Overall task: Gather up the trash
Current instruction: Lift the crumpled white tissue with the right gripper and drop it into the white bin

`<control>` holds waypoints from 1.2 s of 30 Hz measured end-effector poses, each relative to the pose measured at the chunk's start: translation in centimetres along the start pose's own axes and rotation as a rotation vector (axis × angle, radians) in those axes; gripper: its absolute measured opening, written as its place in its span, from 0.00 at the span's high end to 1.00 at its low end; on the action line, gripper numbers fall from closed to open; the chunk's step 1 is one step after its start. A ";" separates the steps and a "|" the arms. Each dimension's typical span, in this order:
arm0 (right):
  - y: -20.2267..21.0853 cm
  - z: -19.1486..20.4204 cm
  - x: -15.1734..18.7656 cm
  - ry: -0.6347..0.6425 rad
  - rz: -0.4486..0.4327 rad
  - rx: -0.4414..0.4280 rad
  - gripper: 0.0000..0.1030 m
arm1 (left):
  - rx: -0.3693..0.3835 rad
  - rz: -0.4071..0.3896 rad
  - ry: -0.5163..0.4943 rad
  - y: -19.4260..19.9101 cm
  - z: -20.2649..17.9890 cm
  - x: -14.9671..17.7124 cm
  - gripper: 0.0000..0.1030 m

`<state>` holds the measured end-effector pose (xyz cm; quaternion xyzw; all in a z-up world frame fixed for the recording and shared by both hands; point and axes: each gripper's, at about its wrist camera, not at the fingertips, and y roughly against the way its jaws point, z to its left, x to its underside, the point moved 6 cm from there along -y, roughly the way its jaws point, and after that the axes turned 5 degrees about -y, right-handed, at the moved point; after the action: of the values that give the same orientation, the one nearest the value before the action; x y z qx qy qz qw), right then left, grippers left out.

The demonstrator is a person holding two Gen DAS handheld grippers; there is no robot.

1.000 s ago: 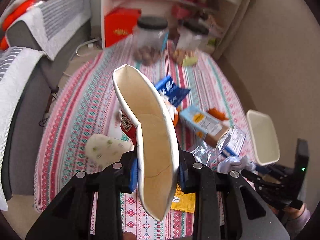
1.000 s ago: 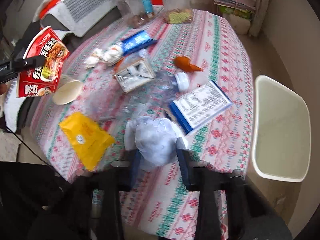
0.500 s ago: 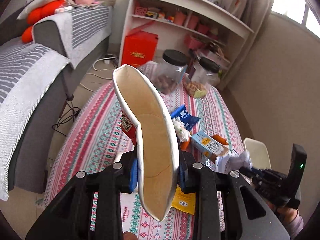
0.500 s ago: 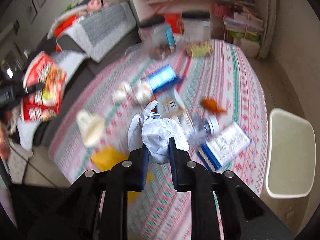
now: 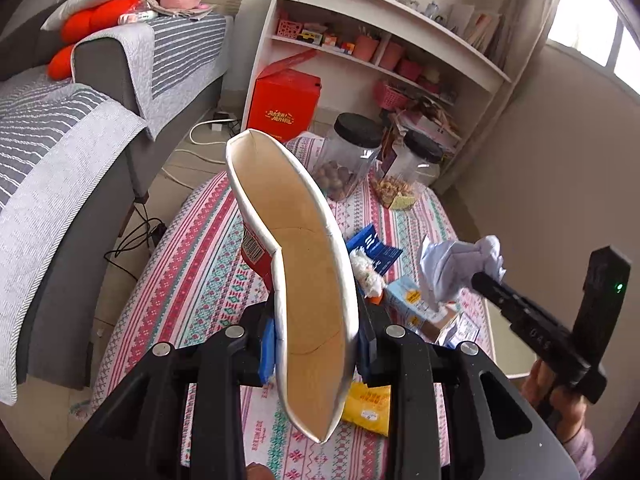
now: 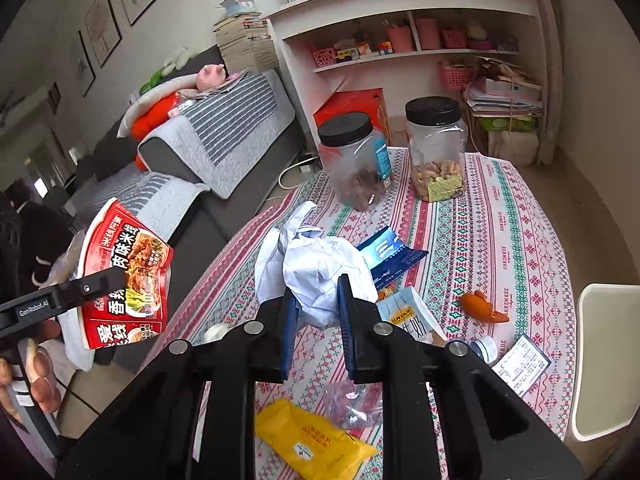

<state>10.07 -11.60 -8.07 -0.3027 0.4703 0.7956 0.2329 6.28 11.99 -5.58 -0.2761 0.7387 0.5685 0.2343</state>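
Trash everywhere on this striped tablecloth (image 6: 516, 216), and both tools are loaded up! Left gripper (image 5: 316, 344) has its blue pads pressed against the sides of a squashed paper noodle bowl (image 5: 304, 264), jaws only partway apart, the bowl's pale inside facing the camera and its mouth tipped up and away. From the right wrist view the same bowl (image 6: 128, 276) shows its red printed outside, held up off the table's left edge, over the grey sofa (image 6: 224, 148) side, with a hand (image 6: 36, 368) wrapped round the tool's handle.

Right gripper (image 6: 318, 320) is pinched nearly closed on a crumpled white paper wad (image 6: 316, 268), which bulges up above the fingertips. In the left view that wad (image 5: 456, 268) hangs in the air above the table, to the right of the bowl and apart from it.

Down on the cloth, plenty left: a yellow packet (image 6: 316, 440) near the front edge, a crinkled clear plastic wrapper (image 6: 352, 404) just beside it, a blue foil wrapper (image 6: 394, 258) behind the wad, a small milk carton (image 6: 412, 316) lying on its side, an orange scrap (image 6: 480, 306) to its right, and a blue-edged printed box (image 6: 522, 364) near the right rim. Two black-lidded clear jars (image 6: 438, 148) stand at the far end. A white chair seat (image 6: 604, 360) sits off the table's right side.
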 end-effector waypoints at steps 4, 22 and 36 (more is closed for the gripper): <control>0.5 -1.4 -0.7 -0.018 -0.013 0.031 0.82 | 0.025 0.010 0.005 -0.9 -1.0 -0.4 0.71; 10.0 -20.6 -1.8 -0.396 -0.159 0.291 0.82 | 0.117 0.077 -0.075 -5.9 -8.3 0.9 0.70; 16.0 -30.1 2.0 -0.644 -0.158 0.521 0.34 | 0.260 0.130 -0.218 -8.6 -20.3 3.8 0.70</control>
<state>6.11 -45.38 -11.01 -0.0050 0.5342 0.6838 0.4970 8.62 -9.97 -9.26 -0.1318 0.7924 0.5089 0.3096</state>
